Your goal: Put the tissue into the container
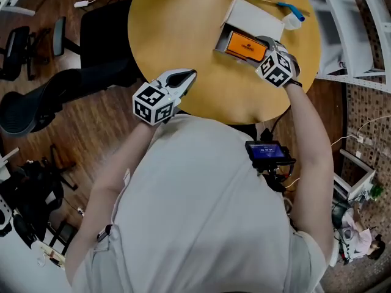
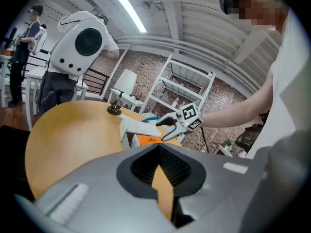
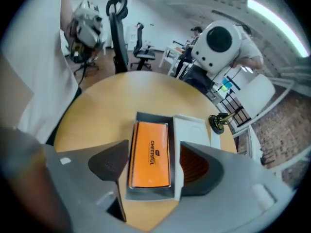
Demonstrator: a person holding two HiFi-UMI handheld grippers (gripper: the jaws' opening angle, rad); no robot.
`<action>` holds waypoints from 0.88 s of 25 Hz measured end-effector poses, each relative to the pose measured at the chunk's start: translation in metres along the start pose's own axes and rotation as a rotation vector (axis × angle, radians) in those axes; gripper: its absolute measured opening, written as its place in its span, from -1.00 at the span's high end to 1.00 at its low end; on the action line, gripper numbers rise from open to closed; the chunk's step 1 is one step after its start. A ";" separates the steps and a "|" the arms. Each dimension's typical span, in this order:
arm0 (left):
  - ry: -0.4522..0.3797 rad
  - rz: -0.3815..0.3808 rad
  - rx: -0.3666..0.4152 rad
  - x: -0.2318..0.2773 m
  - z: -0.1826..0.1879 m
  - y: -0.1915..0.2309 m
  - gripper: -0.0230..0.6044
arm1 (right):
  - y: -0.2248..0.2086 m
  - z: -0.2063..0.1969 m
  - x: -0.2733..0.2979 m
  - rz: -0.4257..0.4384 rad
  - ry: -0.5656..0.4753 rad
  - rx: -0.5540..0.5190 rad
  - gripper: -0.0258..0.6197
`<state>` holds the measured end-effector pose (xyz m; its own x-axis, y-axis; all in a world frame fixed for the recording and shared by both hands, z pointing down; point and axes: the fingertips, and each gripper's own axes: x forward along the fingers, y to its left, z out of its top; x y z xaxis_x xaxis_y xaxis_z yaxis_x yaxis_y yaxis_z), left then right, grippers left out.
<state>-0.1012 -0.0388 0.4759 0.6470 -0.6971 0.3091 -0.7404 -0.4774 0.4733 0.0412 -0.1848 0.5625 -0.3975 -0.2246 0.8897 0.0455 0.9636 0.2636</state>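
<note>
Right claw (image 3: 154, 165): open, astride tissue (image 3: 149, 152), not pressing. Tissue: flat inside container (image 3: 148, 194), just under the jaws. Likely light, soft, slick-wrapped; best pinched across long sides, mid-length. Lid (image 3: 193, 129): beside right jaw. Left claw (image 2: 156, 178): closed, empty, well apart.

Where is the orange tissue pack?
In the head view, the flat orange tissue pack lies inside the grey box at the right of the round yellow table, under the open right tongs.

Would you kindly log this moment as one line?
tissue pack: in container | right gripper: open above it | left gripper: shut, empty
</note>
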 end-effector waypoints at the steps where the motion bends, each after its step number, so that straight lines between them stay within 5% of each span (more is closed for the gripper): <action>1: 0.000 -0.017 0.012 0.006 0.004 -0.001 0.93 | 0.001 0.009 -0.019 -0.001 -0.072 0.078 0.05; 7: -0.059 -0.102 0.119 0.034 0.044 -0.018 0.93 | 0.032 0.032 -0.137 0.064 -0.593 0.622 0.93; 10: -0.102 -0.131 0.164 0.041 0.063 -0.034 0.93 | 0.042 0.020 -0.176 0.047 -0.758 0.773 0.93; 22: -0.164 -0.139 0.139 0.034 0.068 -0.054 0.93 | 0.048 0.035 -0.204 0.037 -0.898 0.659 0.93</action>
<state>-0.0515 -0.0736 0.4047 0.7145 -0.6916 0.1060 -0.6718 -0.6357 0.3802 0.0921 -0.0876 0.3800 -0.9365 -0.2647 0.2300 -0.3188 0.9159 -0.2440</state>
